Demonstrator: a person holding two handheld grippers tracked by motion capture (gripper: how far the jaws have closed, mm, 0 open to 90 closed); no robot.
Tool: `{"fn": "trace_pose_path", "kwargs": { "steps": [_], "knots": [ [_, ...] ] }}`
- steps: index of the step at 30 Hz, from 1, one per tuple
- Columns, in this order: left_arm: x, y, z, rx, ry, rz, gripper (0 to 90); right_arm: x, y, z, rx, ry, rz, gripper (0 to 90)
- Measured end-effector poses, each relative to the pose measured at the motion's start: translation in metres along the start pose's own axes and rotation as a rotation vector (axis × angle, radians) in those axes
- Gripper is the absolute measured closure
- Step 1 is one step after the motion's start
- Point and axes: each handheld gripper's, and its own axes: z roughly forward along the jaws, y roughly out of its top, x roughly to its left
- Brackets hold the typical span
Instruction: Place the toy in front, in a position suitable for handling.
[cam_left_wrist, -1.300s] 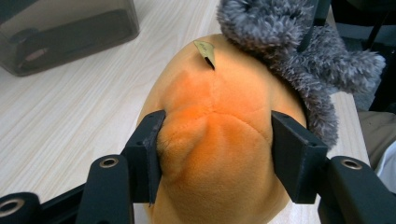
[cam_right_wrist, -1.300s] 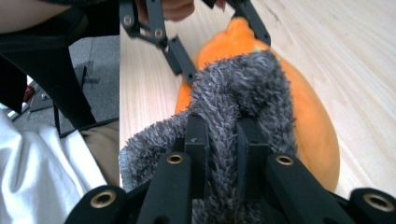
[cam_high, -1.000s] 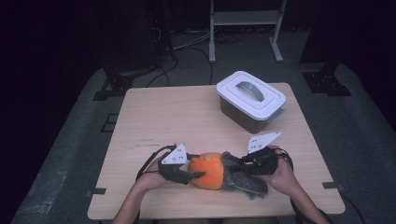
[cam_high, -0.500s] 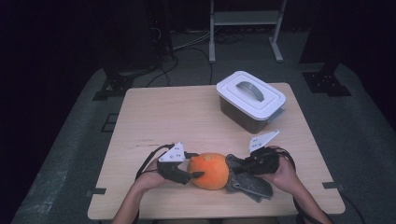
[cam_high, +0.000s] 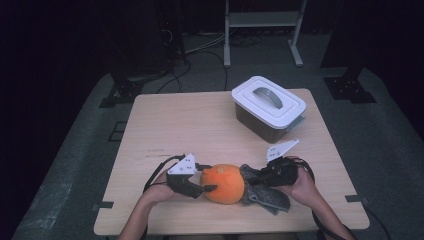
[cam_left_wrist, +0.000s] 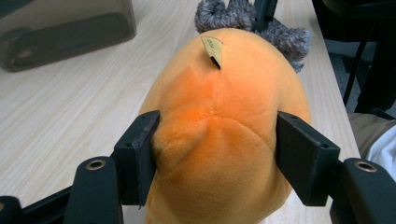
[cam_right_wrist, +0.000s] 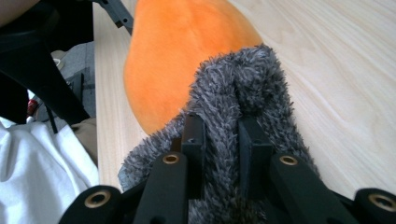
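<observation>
An orange plush toy (cam_high: 222, 184) with a grey fuzzy part (cam_high: 262, 192) lies near the table's front edge. My left gripper (cam_high: 207, 178) is at its left end, one jaw on each side of the orange body (cam_left_wrist: 219, 130). The near pad dents the plush. These jaws have just been opening a little, and the body is still squeezed between them. My right gripper (cam_high: 250, 177) comes in from the right and is shut on a tuft of the grey fur (cam_right_wrist: 247, 88), close beside the orange body (cam_right_wrist: 177, 60). The fur (cam_left_wrist: 280, 32) also shows behind the plush.
A dark bin with a white lid and grey handle (cam_high: 267, 107) stands at the table's back right, its wall (cam_left_wrist: 60, 32) seen beyond the plush. Bare wood (cam_high: 190, 125) spreads over the table's middle and left. Cables trail from both grippers toward the front edge.
Both hands stay at the plush toy. The left gripper's jaws look slightly wider on the orange body than a second ago. The toy has not shifted.
</observation>
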Motion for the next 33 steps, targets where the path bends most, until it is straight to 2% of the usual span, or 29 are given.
{"fn": "trace_pose_path", "kwargs": {
  "steps": [2, 4, 6, 10, 14, 15, 17, 19, 21, 22, 25, 27, 29, 33],
  "knots": [
    [0.001, -0.001, 0.0, 0.0, -0.009, -0.006, 34.9, 0.001, 0.002, -0.003, -0.025, -0.015, -0.008, 74.6],
    [0.0, -0.002, 0.0, -0.003, -0.012, -0.005, 35.0, 0.002, 0.007, -0.006, -0.067, -0.01, -0.01, 74.3],
    [0.001, -0.002, -0.001, 0.003, -0.013, -0.002, 35.1, 0.002, 0.009, -0.004, -0.074, -0.004, -0.011, 74.0],
    [0.003, -0.007, -0.004, 0.006, -0.019, -0.012, 35.2, -0.003, 0.002, 0.004, -0.034, 0.01, 0.009, 74.1],
    [0.007, -0.012, -0.009, 0.007, -0.029, -0.033, 35.1, -0.008, -0.005, 0.006, 0.027, -0.01, 0.037, 74.0],
    [0.008, -0.014, -0.01, 0.005, -0.035, -0.041, 35.1, -0.008, -0.005, 0.006, 0.027, -0.01, 0.037, 74.0],
    [0.009, -0.016, -0.011, 0.005, -0.034, -0.046, 35.1, -0.006, -0.002, 0.001, -0.013, -0.02, 0.03, 74.1],
    [0.01, -0.017, -0.012, 0.001, -0.034, -0.053, 35.0, -0.003, 0.004, -0.005, -0.079, -0.003, 0.021, 74.1],
    [0.011, -0.018, -0.012, -0.003, -0.037, -0.06, 35.0, 0.0, 0.007, -0.005, -0.094, 0.012, 0.012, 74.0],
    [0.012, -0.018, -0.012, -0.005, -0.037, -0.06, 35.0, 0.0, 0.007, -0.002, -0.082, 0.016, 0.011, 74.0],
    [0.013, -0.02, -0.014, -0.002, -0.04, -0.064, 34.9, -0.003, 0.001, 0.01, 0.005, 0.016, 0.024, 73.9],
    [0.012, -0.02, -0.013, -0.002, -0.043, -0.065, 34.9, -0.005, -0.001, 0.01, 0.02, 0.011, 0.03, 73.8],
    [0.01, -0.018, -0.012, -0.007, -0.048, -0.057, 34.7, -0.003, 0.002, 0.004, -0.008, 0.002, 0.026, 73.7],
    [0.004, -0.012, -0.007, -0.001, -0.057, -0.035, 34.2, 0.003, 0.012, -0.006, -0.118, 0.041, 0.014, 73.0]
  ]
}}
